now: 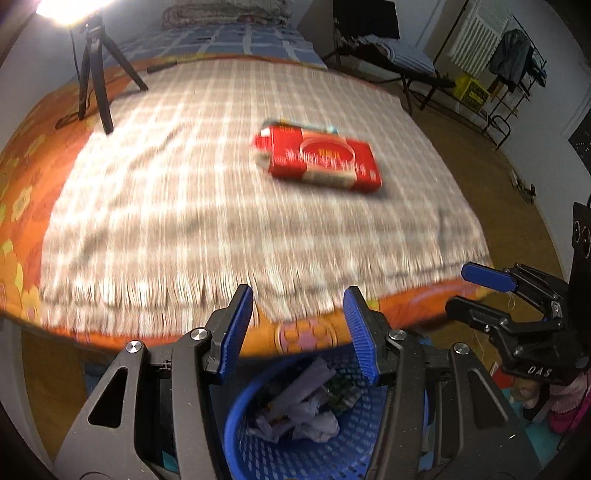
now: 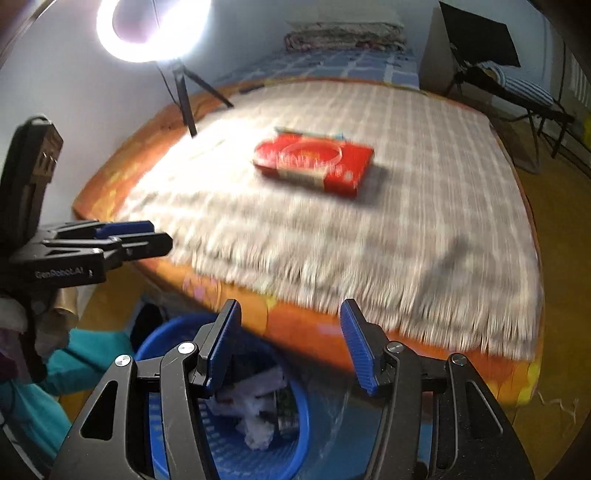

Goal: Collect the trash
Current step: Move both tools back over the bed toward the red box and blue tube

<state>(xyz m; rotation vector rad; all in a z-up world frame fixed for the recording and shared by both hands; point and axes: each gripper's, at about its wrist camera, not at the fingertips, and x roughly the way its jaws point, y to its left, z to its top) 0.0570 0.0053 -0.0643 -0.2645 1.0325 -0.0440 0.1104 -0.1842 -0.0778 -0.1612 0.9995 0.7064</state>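
Left tongs (image 1: 299, 310) empty over blue basket (image 1: 258, 454), red packet (image 1: 321, 158) well beyond on bed (image 1: 166, 206)

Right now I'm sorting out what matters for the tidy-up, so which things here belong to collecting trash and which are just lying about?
Belongs to the job:
- red packet on the checked blanket
- blue basket with crumpled paper inside
- left gripper and right gripper, both open and empty

Just lying about:
- ring light on its tripod
- folding chair
- clothes rack
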